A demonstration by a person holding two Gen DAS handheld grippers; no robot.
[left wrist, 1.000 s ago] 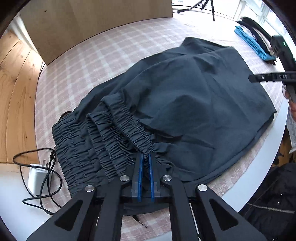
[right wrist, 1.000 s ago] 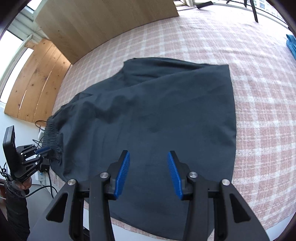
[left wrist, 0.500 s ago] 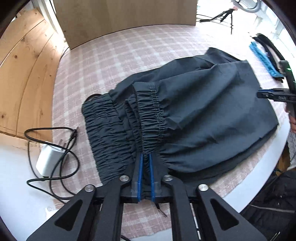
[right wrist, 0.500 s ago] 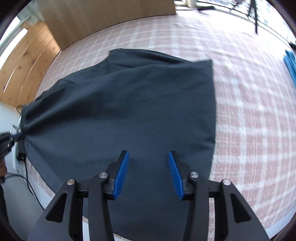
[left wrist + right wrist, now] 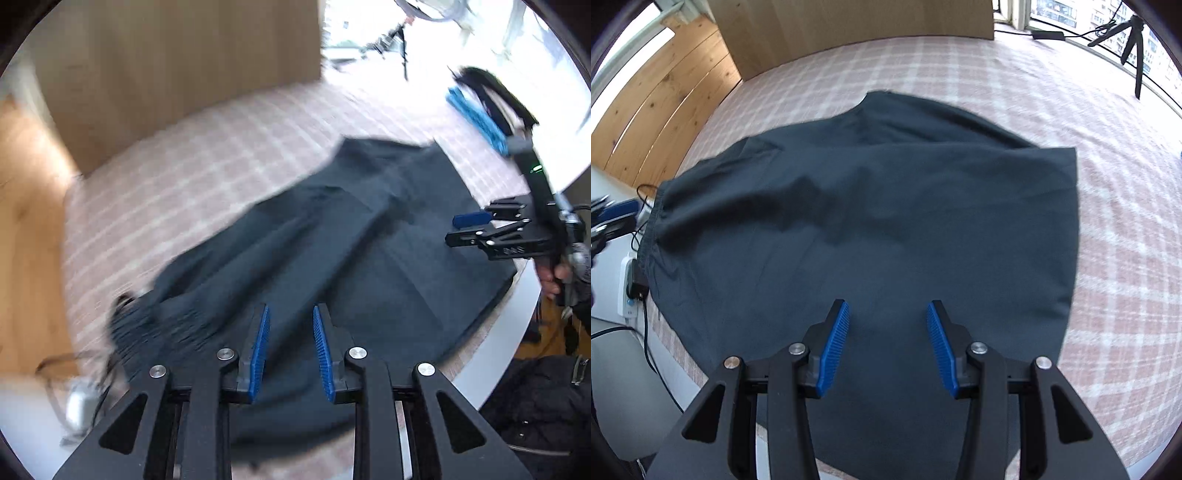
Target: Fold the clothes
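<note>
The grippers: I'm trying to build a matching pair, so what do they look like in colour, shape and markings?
Each gripper, left and right, is black, with angular linkage arms, triangular cut-outs, silver round screws and two ribbed blue pads. Seen from the left camera, the right one has a small green light and pale lettering too blurred to read.

One dark garment (image 5: pixel 886 229), two grippers (image 5: pixel 886 343)

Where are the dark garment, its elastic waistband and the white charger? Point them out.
dark garment (image 5: pixel 886 229), right wrist view, middle of the flat fabric.
elastic waistband (image 5: pixel 650 236), right wrist view, gathered left edge.
white charger (image 5: pixel 626 291), right wrist view, its white body beside the checked cloth.
</note>
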